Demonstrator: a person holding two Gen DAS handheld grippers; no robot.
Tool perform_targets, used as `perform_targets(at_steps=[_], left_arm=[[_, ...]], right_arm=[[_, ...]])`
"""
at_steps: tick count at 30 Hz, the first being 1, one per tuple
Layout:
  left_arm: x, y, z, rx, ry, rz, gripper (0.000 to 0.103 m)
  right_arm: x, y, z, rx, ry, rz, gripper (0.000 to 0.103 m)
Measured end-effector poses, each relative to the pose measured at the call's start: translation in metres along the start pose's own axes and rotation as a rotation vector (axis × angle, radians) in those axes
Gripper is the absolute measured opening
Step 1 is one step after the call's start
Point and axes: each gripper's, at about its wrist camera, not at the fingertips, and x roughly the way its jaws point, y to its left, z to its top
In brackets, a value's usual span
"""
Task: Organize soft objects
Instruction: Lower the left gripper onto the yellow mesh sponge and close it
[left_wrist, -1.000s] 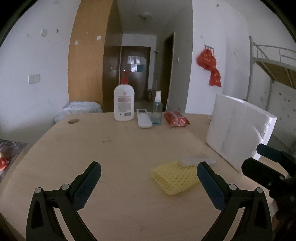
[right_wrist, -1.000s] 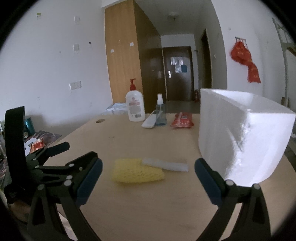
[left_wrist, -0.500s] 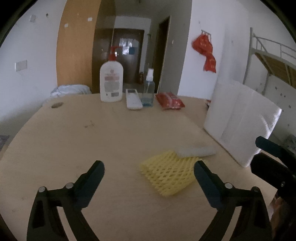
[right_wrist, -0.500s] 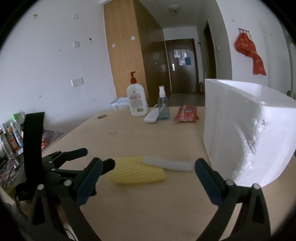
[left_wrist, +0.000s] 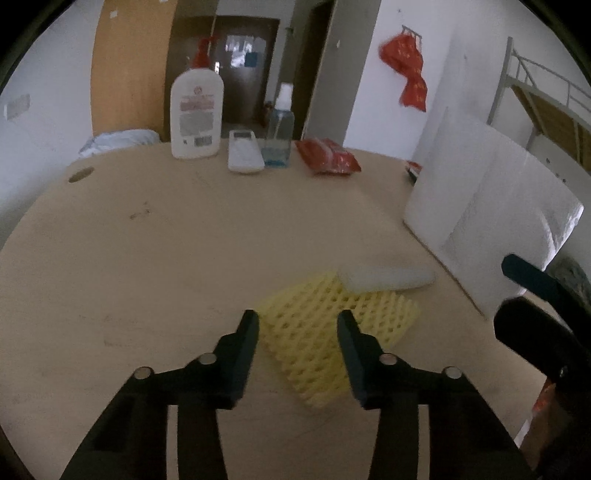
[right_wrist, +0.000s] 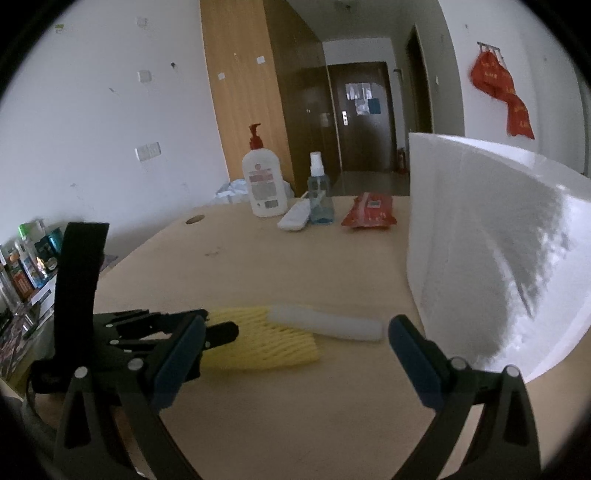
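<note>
Bench (left_wrist: 155, 258) is light wood, hallway behind; our left hand-held gripper (left_wrist: 297, 325) has just been narrowing its jaws, pads straddling the near corner of the yellow foam net (left_wrist: 332, 325) but not yet pressing it. White foam strip (left_wrist: 384, 277) lies across the net's far edge. Right hand-held gripper (right_wrist: 295, 332) hangs wide apart, empty, beside the white foam block (right_wrist: 480, 251), we judge ready for the strip.

Both wrist views low, close, sharing yellow mesh (left_wrist: 332, 339) (tabletop)
</note>
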Motion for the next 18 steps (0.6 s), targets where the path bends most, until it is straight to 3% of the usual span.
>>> perform_targets(at_steps=[9,10,13,18], left_arm=[[0.005,0.003,-0.001,-0.005,0.043,-0.008,0.041],[0.005,0.002,-0.001,-0.003,0.040,-0.012,0.029],[0.008,0.001,-0.001,0.008,0.050,-0.017,0.016],[0.009,0.005,0.000,-0.010,0.050,-0.039,0.006]], right_arm=[[0.009,0.007,0.003,-0.031,0.022,0.007,0.101],[0.010,0.007,0.004,-0.032,0.026,0.005,0.101],[0.014,0.007,0.005,-0.036,0.037,0.000,0.101],[0.021,0.009,0.008,-0.055,0.056,-0.002,0.101]])
